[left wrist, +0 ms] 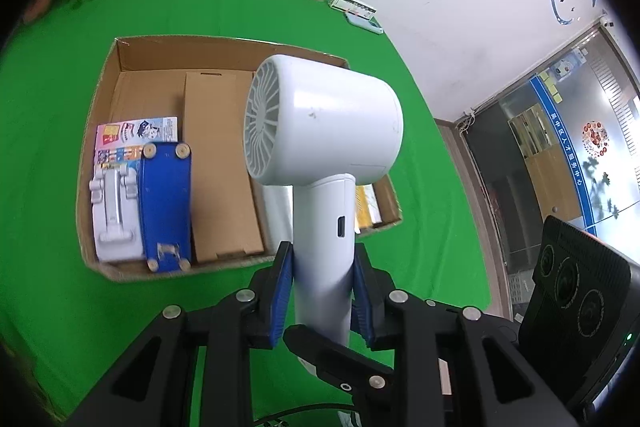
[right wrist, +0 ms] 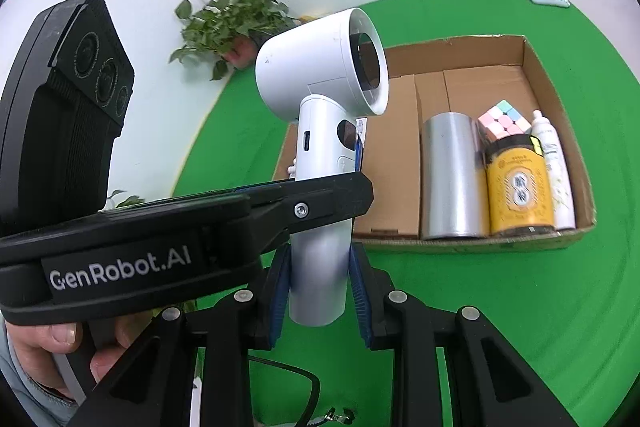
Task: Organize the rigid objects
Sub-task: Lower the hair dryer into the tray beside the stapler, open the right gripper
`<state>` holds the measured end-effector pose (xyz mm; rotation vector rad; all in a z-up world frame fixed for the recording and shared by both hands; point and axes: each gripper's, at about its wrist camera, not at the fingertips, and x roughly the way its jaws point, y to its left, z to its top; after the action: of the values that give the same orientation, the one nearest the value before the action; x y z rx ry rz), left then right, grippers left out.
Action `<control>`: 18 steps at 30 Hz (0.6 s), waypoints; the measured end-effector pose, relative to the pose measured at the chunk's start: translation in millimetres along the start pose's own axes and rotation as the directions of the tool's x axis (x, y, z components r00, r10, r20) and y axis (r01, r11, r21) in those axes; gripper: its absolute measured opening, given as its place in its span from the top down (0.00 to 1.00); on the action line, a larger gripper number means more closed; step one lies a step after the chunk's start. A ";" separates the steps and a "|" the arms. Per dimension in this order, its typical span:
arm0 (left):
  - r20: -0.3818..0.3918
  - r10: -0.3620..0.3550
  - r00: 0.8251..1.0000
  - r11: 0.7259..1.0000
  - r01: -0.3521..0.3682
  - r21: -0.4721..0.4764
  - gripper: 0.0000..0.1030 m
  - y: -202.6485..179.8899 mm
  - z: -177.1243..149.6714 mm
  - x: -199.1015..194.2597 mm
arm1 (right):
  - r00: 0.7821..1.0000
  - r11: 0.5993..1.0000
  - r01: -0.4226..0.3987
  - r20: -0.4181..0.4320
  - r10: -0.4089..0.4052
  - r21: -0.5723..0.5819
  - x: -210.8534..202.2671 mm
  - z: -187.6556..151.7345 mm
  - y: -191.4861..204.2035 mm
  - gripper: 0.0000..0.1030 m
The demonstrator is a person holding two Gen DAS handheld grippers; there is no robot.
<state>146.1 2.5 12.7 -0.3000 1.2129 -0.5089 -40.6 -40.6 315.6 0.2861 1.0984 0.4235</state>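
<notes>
Grippers: left gripper and right gripper both clamped on white hair dryer handle | dryer up above cardboard box

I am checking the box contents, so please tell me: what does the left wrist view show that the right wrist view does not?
Only the left wrist view shows the blue stand, the white holder and the printed packet.

Only the right wrist view shows the silver cylinder, the pastel cube, the yellow jar and the white bottle.

Both show the white hair dryer and the cardboard box.
</notes>
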 end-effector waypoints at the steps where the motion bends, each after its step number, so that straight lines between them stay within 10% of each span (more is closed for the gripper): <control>1: -0.008 -0.007 1.000 1.000 0.007 -0.003 0.74 6.8 7.2 3.4 | 1.000 1.000 0.005 -0.006 -0.005 0.004 6.2 5.2 0.2 0.74; 18: -0.194 -0.052 0.980 0.996 0.037 -0.079 0.74 82.9 64.8 99.3 | 0.987 0.987 0.028 -0.158 -0.003 0.158 138.9 64.0 -45.6 0.72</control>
<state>250.4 17.9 -86.4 -0.3478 1.4215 -0.5422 79.6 -17.2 213.2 0.3903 1.2917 0.3490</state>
